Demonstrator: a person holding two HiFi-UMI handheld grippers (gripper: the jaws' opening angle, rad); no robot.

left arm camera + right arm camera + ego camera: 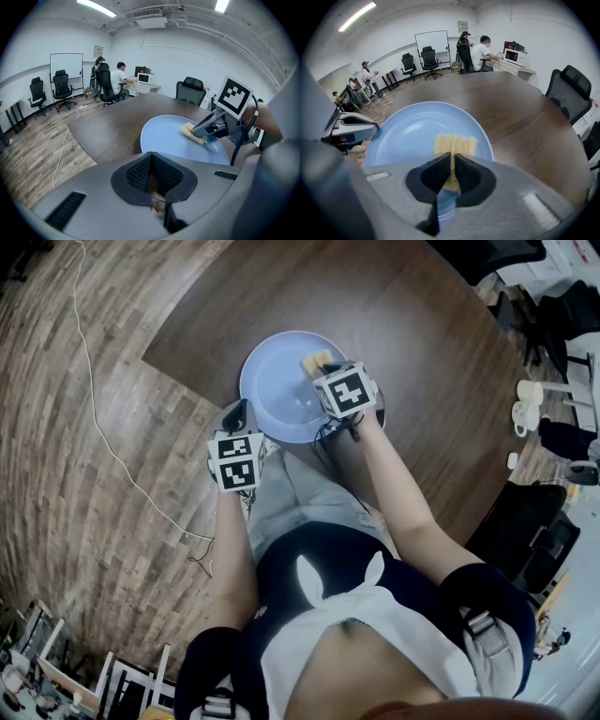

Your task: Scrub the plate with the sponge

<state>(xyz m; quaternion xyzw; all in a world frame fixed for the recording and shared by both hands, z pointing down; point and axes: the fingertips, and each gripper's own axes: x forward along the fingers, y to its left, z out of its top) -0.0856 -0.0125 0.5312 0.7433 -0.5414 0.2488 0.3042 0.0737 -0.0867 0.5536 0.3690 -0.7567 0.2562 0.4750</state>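
- Firstly, nearest the body, the left gripper (236, 415) sits at the near-left rim of the blue plate (277, 381). In its own view the two fingers (138, 174) are drawn together with no blue showing between them. Whether they nip the rim or only rest against it cannot be told, because the gripper body hides that edge.
- Next out, the right gripper (452, 161) reaches over the plate from the near-right. Its fingers (436, 176) are clamped on the near end of the yellow sponge (454, 143), squeezing it thin between the pads.
- Past the fingertips, the free end of the sponge juts forward and lies flat on the plate, on its right half, short of the far rim. The left gripper view shows it pressed down on the plate surface.
- As a judgement, scrubbing is under way, since sponge and plate are already in contact and the plate looks to be steadied at its rim.
- No suds, water or dirt show on the plate, so how much has been covered cannot be read. The centre and left half lie bare and presumably remain to be swept.
- Farthest out, the plate rests near the edge of the dark wooden table (412, 343), which is clear around it.
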